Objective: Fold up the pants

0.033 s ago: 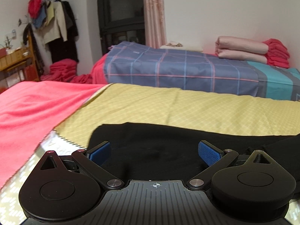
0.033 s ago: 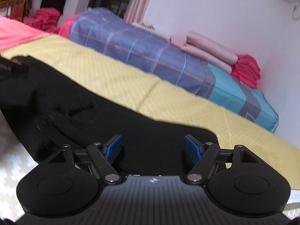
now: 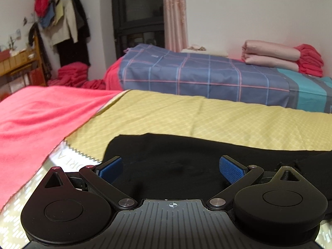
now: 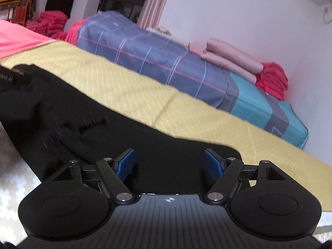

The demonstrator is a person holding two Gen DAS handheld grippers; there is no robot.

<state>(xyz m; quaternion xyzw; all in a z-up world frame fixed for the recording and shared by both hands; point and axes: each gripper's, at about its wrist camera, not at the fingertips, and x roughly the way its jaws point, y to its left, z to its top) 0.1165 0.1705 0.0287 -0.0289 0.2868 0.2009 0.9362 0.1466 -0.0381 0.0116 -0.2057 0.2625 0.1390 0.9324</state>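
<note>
Directly ahead of each hand-held gripper lie black pants.

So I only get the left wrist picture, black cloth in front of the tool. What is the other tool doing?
Observer: The right tool hangs over the black fabric pants, jaws opening; its blue pads do not press the cloth.
Visitor: Any lettering on the pants?
Observer: Yes, a black band with pale letters at their far left end, too blurred to read.
Visitor: Where do they end?
Observer: In a rounded edge just past the right tool, on the yellow quilted cover.
</note>
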